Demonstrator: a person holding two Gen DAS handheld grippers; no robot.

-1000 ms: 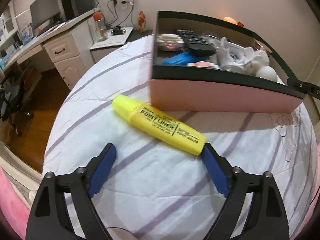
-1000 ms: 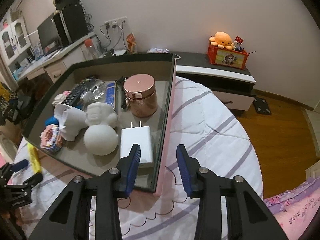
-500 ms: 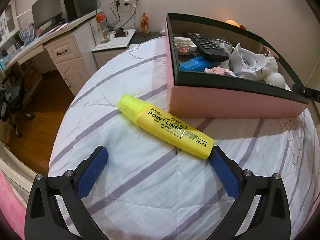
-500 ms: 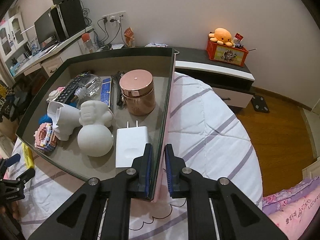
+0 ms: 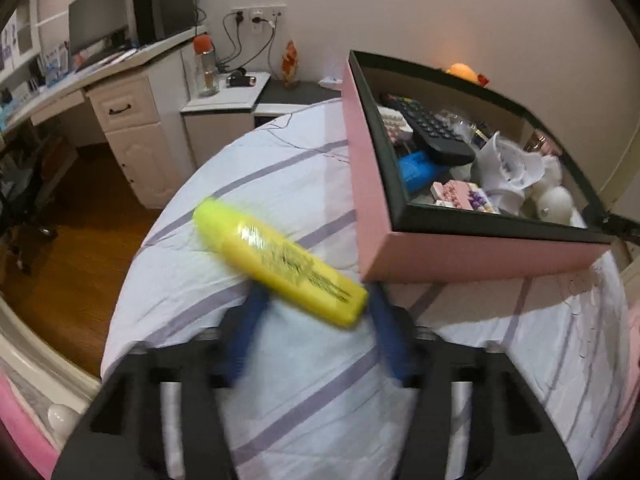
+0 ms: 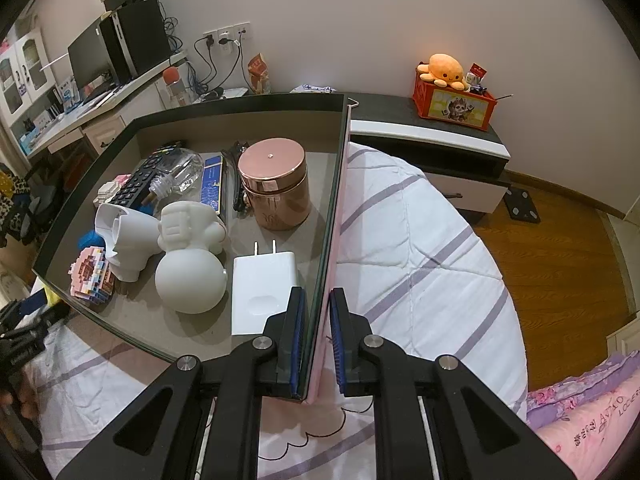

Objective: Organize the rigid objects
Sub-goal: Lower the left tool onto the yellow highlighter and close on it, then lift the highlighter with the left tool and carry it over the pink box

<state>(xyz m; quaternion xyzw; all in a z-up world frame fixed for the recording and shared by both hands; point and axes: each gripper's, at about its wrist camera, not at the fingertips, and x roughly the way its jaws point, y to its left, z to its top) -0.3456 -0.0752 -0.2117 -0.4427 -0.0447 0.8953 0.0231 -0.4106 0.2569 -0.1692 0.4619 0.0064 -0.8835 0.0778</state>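
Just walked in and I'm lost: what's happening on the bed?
A person is tidying loose things into a pink box. The right tongs are clamped on the box's side wall. The left tongs have just been closing around a yellow highlighter, which is between the pads and not yet in the box.

Dim warm indoor light, fisheye-bent edges, left view motion-blurred

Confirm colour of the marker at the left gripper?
Bright yellow highlighter with dark print on its barrel; clearest in the left wrist view, though motion-blurred.
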